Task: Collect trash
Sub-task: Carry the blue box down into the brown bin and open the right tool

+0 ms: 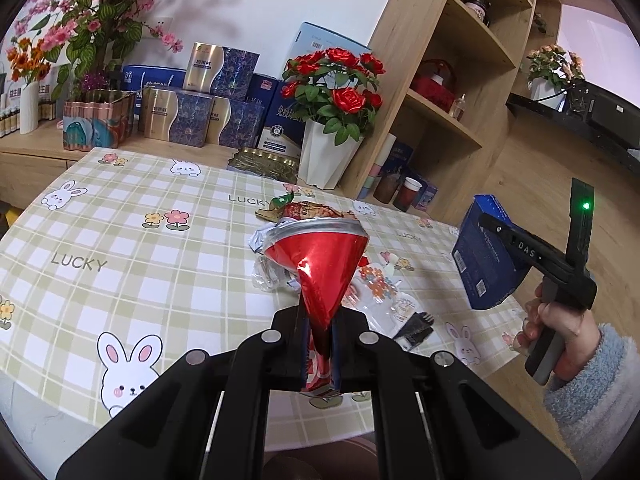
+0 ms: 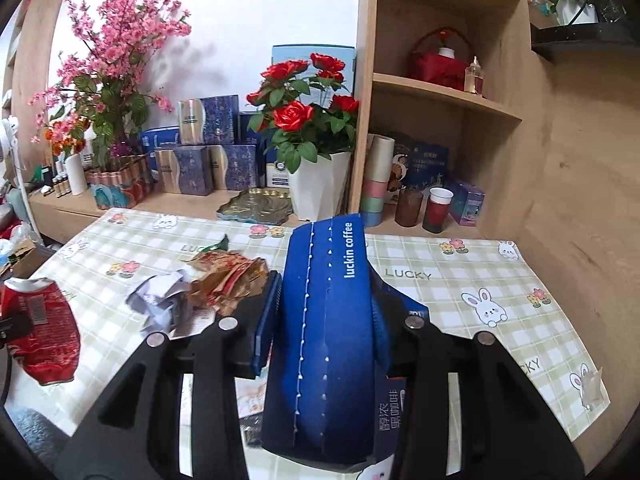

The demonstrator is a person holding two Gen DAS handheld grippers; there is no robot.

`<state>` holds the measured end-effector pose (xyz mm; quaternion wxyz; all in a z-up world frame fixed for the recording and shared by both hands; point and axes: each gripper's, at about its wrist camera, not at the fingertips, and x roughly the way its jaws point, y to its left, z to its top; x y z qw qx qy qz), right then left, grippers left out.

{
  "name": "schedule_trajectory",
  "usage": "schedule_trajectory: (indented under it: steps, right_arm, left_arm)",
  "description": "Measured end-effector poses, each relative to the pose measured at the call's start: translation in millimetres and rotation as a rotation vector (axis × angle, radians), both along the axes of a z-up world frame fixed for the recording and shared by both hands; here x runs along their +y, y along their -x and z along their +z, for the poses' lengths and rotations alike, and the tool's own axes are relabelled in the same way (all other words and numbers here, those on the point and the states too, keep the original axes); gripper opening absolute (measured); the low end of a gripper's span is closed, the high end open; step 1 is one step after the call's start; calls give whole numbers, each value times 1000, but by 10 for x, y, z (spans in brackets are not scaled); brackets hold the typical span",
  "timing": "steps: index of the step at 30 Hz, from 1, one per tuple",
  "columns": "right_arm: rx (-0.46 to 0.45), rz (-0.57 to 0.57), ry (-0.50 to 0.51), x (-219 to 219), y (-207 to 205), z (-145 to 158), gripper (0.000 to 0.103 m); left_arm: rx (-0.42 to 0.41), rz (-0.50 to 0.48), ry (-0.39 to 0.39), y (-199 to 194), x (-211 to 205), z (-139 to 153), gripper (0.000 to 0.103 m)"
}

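My left gripper point(image 1: 318, 344) is shut on a crushed red can point(image 1: 320, 264) and holds it above the checked table; the can also shows at the left of the right wrist view point(image 2: 44, 332). My right gripper point(image 2: 326, 320) is shut on a blue "luckin coffee" box point(image 2: 328, 344), lifted off the table; the box shows at the right of the left wrist view point(image 1: 486, 256). On the table lie crumpled white paper point(image 2: 160, 296), a brown crumpled wrapper point(image 2: 228, 276), clear plastic packaging point(image 1: 384, 300) and a small black plastic fork point(image 1: 416, 328).
The tablecloth point(image 1: 120, 240) has rabbits and "LUCKY" print. A white pot of red roses point(image 1: 332, 128), stacked gift boxes point(image 1: 200, 108) and a dark tray point(image 1: 264, 164) stand behind the table. A wooden shelf point(image 2: 440, 88) with cups rises at the back right.
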<state>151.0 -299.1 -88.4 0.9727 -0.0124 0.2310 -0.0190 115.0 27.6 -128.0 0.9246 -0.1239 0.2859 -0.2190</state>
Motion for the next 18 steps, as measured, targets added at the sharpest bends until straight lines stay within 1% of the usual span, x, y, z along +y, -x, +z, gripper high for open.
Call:
schedule_trajectory:
  steps: [2,9,14,17,18]
  right_arm:
    - [5,9,-3,33,102,17,42]
    - [-1,43,-65,160,566,146,41]
    - [12,78,-157,279,994,157,41]
    - [24,93,-221,335,1244,83,41]
    - [30,104,-258,358,1358,34,41]
  left_arm:
    - [-3,-2,8,81,12,52,8]
    - [-21,-4,13,412,74,189,8]
    - [-27,-14,8,683,116,242,8]
    - [-28,-30,8,856,137,274,8]
    - [-30,-37,4,918,141,281,8]
